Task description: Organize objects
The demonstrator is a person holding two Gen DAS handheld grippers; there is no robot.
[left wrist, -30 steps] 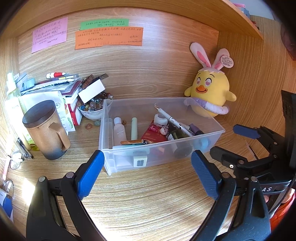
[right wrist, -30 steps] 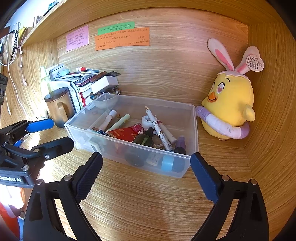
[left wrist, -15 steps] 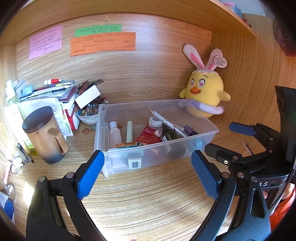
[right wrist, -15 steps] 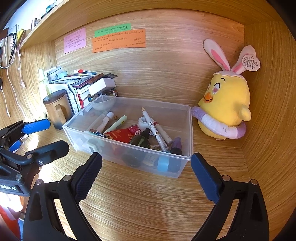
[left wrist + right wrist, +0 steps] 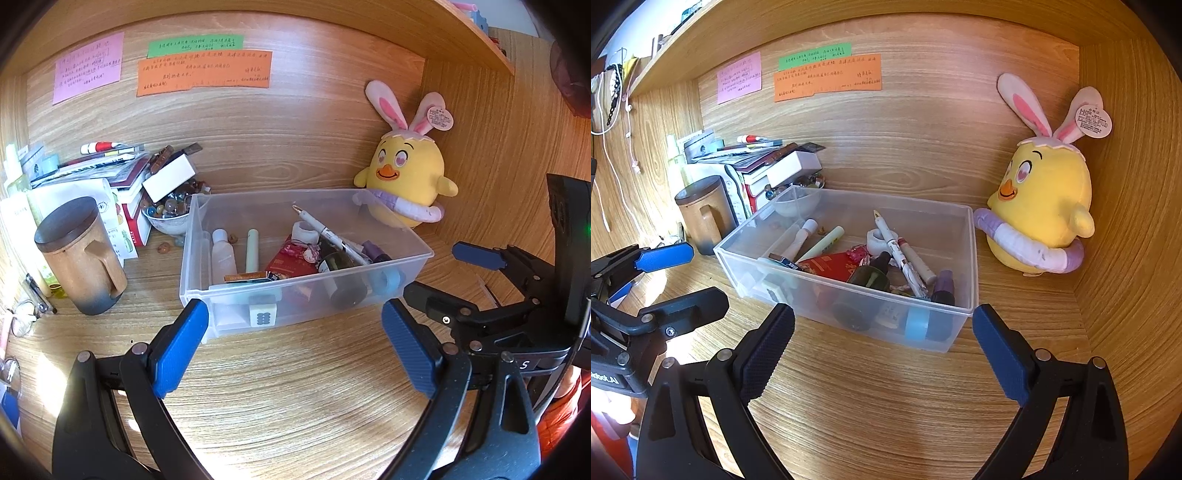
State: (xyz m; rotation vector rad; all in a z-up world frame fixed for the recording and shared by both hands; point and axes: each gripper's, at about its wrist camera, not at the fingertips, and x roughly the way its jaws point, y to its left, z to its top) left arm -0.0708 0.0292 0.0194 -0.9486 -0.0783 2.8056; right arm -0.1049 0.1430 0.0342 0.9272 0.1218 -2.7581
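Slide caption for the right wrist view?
Open right tool hovers before a clear bin of clutter; chick plush beside it.

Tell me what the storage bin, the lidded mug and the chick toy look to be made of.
Storage bin: clear, slightly frosted plastic; its contents show through the walls.
Lidded mug: probably glazed ceramic, matte tan fading to dark grey at the base; the dark lid looks like wood, though that is uncertain.
Chick toy: soft plush fabric, fuzzy yellow pile, with a paper hang tag on one ear.

clear plastic bin (image 5: 413, 254), cluttered with small items, on desk (image 5: 295, 387)
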